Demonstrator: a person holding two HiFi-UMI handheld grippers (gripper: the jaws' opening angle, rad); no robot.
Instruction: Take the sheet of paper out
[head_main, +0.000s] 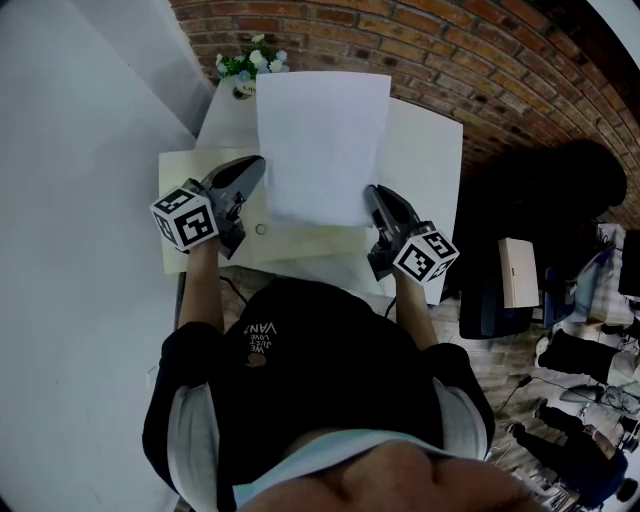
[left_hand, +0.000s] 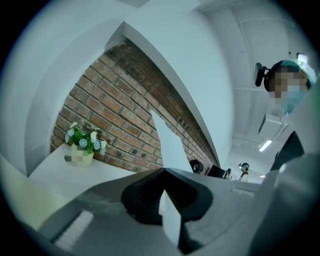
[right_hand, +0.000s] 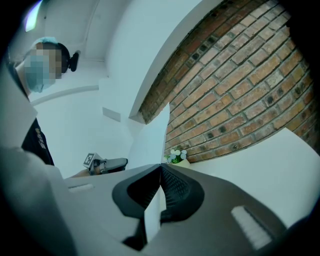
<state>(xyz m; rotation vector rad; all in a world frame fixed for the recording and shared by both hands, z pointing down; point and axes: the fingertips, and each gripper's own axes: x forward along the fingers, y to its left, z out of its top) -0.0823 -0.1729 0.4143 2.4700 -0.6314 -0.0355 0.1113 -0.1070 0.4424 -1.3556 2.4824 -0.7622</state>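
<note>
Left claw (left_hand: 163, 172): clamped on sheet of paper (head_main: 322, 145), left edge.
Right claw (right_hand: 160, 169): clamped on near right corner.
Pot (head_main: 243, 90): flowers (head_main: 250, 62), far left tabletop (head_main: 425, 140).

Open tabletop (head_main: 430, 150) at centre right; flower pot (head_main: 243, 72) at upper centre and brick wall (head_main: 480, 60) along the top bound the far side.
</note>
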